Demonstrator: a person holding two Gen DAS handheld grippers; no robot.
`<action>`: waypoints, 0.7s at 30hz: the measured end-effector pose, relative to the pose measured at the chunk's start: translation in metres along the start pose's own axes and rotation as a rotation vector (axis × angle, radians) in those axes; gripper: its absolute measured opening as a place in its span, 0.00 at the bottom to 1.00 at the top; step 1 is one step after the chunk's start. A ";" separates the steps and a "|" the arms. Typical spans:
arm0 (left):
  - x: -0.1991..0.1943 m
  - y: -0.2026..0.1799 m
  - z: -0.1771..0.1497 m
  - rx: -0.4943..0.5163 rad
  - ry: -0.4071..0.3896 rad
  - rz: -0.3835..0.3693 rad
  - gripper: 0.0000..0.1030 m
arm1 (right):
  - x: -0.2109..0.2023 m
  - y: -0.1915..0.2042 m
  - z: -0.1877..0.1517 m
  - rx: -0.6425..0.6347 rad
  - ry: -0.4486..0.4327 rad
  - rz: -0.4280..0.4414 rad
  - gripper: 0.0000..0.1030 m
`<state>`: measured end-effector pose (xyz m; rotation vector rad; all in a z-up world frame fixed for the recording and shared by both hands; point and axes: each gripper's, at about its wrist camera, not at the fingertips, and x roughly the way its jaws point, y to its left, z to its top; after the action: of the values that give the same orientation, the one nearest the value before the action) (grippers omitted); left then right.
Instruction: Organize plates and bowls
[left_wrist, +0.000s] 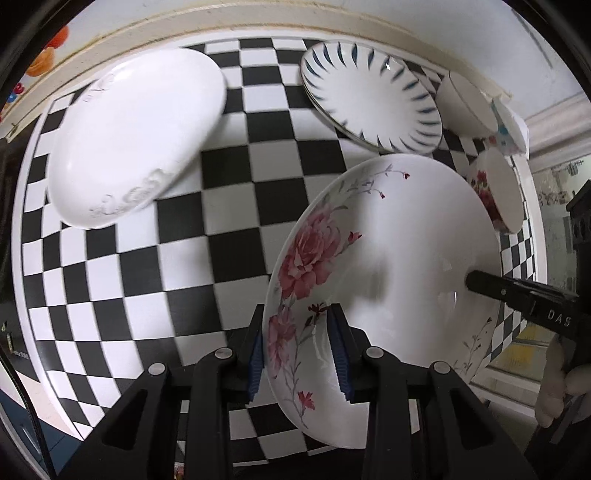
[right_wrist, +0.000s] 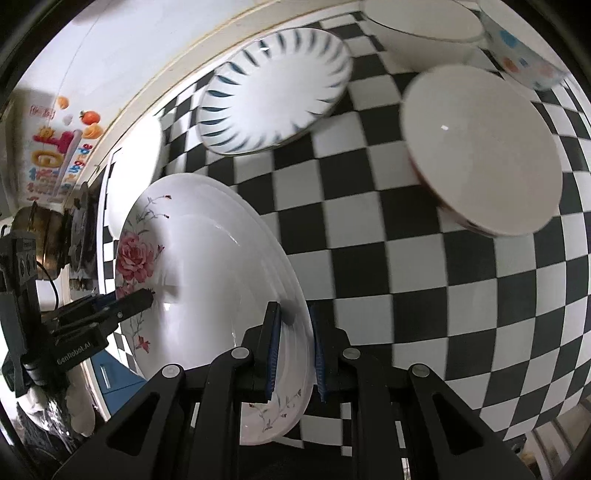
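Note:
A white plate with pink roses (left_wrist: 391, 266) is held above the checkered table by both grippers, one on each side of its rim. My left gripper (left_wrist: 299, 354) is shut on its near rim. My right gripper (right_wrist: 293, 350) is shut on the opposite rim (right_wrist: 221, 266) and shows in the left wrist view (left_wrist: 517, 295) at the right. The left gripper shows in the right wrist view (right_wrist: 110, 310). A blue-striped plate (left_wrist: 369, 96) lies at the back. A plain white oval plate (left_wrist: 136, 133) lies at the left.
The checkered table (left_wrist: 229, 206) meets a wall at the back. A red-flowered bowl (right_wrist: 480, 147), a white bowl (right_wrist: 424, 26) and a dotted cup (right_wrist: 521, 55) stand at the right. The table's right edge (left_wrist: 532, 206) drops off beside them.

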<state>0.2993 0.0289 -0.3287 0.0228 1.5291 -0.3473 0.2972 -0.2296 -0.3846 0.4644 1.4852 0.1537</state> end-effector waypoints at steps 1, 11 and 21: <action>0.005 -0.002 0.000 0.001 0.009 0.002 0.28 | 0.001 -0.006 0.000 0.004 0.004 -0.003 0.18; 0.037 -0.010 -0.001 -0.030 0.062 0.024 0.28 | 0.026 -0.026 0.006 0.005 0.049 -0.014 0.18; 0.043 -0.012 0.000 -0.067 0.057 0.049 0.28 | 0.034 -0.032 0.009 -0.023 0.076 -0.015 0.18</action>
<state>0.2969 0.0083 -0.3678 0.0182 1.5929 -0.2581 0.3037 -0.2477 -0.4286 0.4328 1.5592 0.1778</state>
